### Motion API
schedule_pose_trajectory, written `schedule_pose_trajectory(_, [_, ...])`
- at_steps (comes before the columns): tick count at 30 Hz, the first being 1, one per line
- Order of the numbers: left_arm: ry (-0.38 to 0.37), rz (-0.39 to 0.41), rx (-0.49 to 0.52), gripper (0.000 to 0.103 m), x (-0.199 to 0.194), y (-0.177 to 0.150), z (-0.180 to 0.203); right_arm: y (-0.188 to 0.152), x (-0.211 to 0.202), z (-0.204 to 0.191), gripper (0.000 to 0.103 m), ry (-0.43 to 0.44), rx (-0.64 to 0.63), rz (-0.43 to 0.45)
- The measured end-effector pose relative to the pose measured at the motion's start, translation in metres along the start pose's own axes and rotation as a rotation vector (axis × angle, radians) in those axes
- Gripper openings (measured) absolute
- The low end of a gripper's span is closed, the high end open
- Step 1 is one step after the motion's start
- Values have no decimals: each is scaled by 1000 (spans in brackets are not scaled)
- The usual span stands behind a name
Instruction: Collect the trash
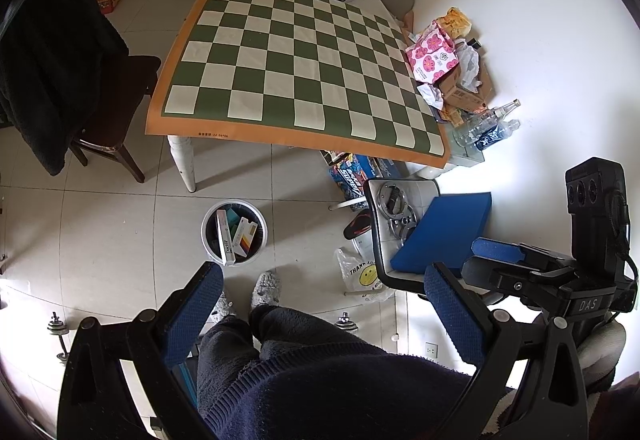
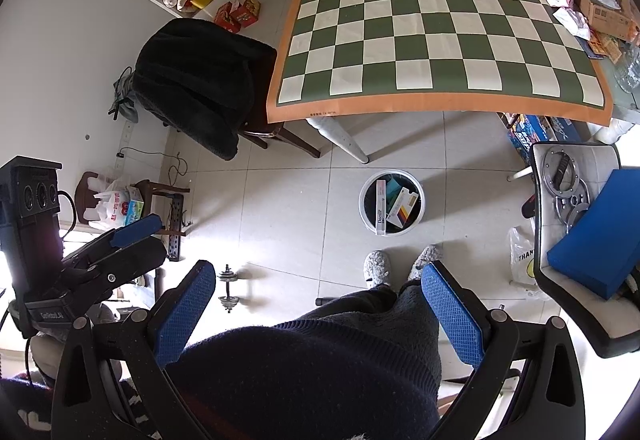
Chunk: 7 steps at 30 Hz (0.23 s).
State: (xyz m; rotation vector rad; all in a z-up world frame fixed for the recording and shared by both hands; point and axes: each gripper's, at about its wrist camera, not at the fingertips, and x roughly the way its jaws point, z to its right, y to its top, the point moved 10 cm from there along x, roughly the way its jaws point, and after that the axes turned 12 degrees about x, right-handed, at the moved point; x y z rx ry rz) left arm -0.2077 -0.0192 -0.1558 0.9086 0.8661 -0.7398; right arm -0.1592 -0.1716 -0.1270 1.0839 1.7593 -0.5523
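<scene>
Both grippers held high above a standing person's legs, looking down over the room. The left gripper [image 1: 324, 316] and the right gripper [image 2: 320, 308] each have their blue-padded jaws spread wide with nothing between them.

The white waste bin [image 2: 365, 209] stands on the tiled floor just ahead of the person's grey slippers [image 2: 378, 267], near the table leg, and already holds several slim cartons [image 2: 402, 211] standing on end.

The checkered tablecloth [image 1: 304, 59] is bare across its whole middle. What appears to be the remaining trash lies in a pile at the table's far right edge, against the wall: a pink flowered paper bag [image 1: 434, 53], crumpled white tissue [image 1: 432, 95], a brown cardboard box [image 1: 464, 91] and clear plastic bottles [image 1: 488, 127].

The pile lies forward and to the right of both sets of jaws, well apart from the bin. By judgement the right hand is the nearer one. The bottles lie on their sides with long axes running roughly left to right, so jaws would close across them from above.
</scene>
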Motion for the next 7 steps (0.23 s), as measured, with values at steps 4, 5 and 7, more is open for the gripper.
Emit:
schedule_pose_trajectory(4, [-5,1,2,103,0,0,-2,1,2,-2,103,0,7,1])
schedule_pose_trajectory(5, [-4,1,5,103,-1,-1,-1,1,2,-2,103,1,9,2])
schedule_pose_trajectory(7, [-7,-1,6,103,-1,0,0,1,2,-3,103,1,10,1])
